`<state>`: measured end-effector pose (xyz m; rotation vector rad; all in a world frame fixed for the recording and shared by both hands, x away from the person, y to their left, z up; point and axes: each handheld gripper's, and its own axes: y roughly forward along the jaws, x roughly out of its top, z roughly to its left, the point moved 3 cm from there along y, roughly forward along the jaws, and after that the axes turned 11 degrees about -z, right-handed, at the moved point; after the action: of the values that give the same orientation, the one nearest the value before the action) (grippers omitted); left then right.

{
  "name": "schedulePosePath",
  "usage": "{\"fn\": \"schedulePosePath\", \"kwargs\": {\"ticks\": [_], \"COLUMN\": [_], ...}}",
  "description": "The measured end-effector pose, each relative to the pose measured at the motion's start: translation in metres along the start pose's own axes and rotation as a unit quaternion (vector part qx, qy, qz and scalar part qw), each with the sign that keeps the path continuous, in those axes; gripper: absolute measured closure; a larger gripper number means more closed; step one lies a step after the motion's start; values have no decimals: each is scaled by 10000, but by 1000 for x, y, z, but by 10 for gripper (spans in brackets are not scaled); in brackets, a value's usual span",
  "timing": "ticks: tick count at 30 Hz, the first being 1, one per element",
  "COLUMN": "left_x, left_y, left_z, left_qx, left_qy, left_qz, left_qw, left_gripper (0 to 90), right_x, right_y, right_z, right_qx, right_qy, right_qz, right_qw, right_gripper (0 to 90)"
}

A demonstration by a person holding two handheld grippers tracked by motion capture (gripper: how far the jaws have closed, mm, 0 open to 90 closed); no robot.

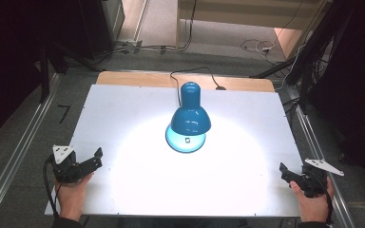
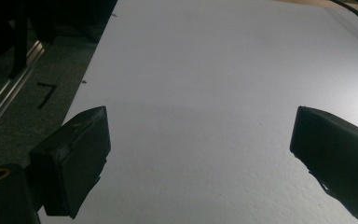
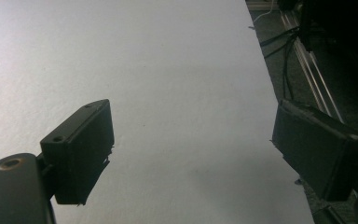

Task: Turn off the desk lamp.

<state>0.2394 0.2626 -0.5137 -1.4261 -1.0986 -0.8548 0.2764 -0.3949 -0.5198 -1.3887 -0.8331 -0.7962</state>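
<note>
While the blue lamp (image 1: 190,111) shines down in the middle of the white table (image 1: 123,109), your left gripper (image 1: 86,161) and right gripper (image 1: 290,175) rest at the near corners, well apart from it, both jaws wide open, holding nothing.

A white tabletop (image 1: 123,118) stands on grey carpet (image 1: 24,123). Aluminium rails (image 1: 14,156) flank it at 9 and 3 o'clock. Cables (image 1: 256,46) trail at 1 o'clock.
</note>
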Motion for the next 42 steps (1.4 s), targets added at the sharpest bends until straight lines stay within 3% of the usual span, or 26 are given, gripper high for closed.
{"fn": "schedulePosePath", "kwargs": {"ticks": [42], "left_x": [-2], "left_y": [2], "left_z": [-4], "left_qx": [-86], "left_qy": [119], "left_qz": [120], "left_qw": [9998], "left_gripper": [55], "right_x": [8], "right_y": [7], "right_z": [50], "right_qx": [441], "right_qy": [-220], "right_qz": [-25], "right_qw": [9988], "right_gripper": [118]}}
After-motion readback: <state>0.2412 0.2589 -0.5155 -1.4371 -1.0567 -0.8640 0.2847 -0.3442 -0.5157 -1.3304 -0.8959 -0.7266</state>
